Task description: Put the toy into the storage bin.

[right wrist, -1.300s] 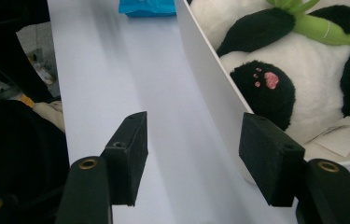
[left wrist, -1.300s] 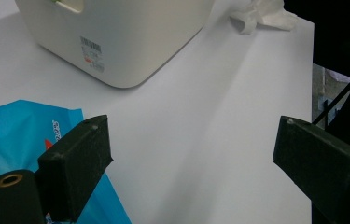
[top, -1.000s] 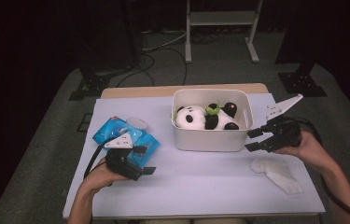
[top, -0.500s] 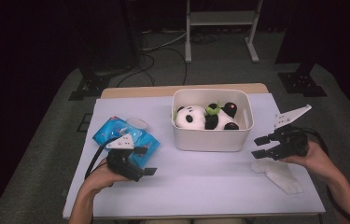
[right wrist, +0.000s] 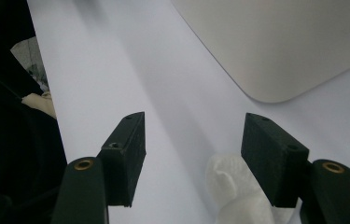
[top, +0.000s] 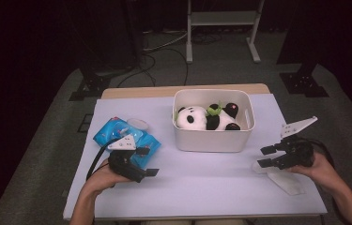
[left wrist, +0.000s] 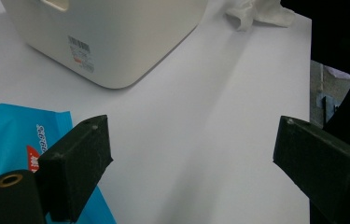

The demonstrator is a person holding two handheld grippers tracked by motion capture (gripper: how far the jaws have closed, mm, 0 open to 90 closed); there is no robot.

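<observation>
Hovering low over the table (top: 202, 183), the right gripper (top: 266, 157) has its jaws spread and nothing between the pads; the jaws have just been opening a little. Its target, judging by position, is the white cloth (top: 284, 180), a crumpled wipe lying on the table right under and just behind the tool. In the high view the cloth sits at about 5 o'clock from the fingertips, partly under the hand (top: 321, 168). Its long axis runs from 10 to 4 o'clock, toward the near right corner.

In the right gripper view the cloth (right wrist: 238, 196) pokes up from the bottom edge, against the inner face of the right-hand pad, off centre. The left-hand pad stands well apart from it. So the tips are past the cloth's near end; the grab likely needs a pull-back and a drop before closing.

Nearer hand: right, clearly. The left gripper (top: 148, 161) rests at the far side of the table, at 9 o'clock from the cloth, jaws wide and empty, beside the blue pack (top: 117, 133). In the left gripper view the cloth (left wrist: 256, 14) is far off at 1 o'clock, beyond the bin (left wrist: 116, 37).

The bin (top: 213, 136) with the panda (top: 195, 118) stands at 10 o'clock from the right gripper, near but apart.
</observation>
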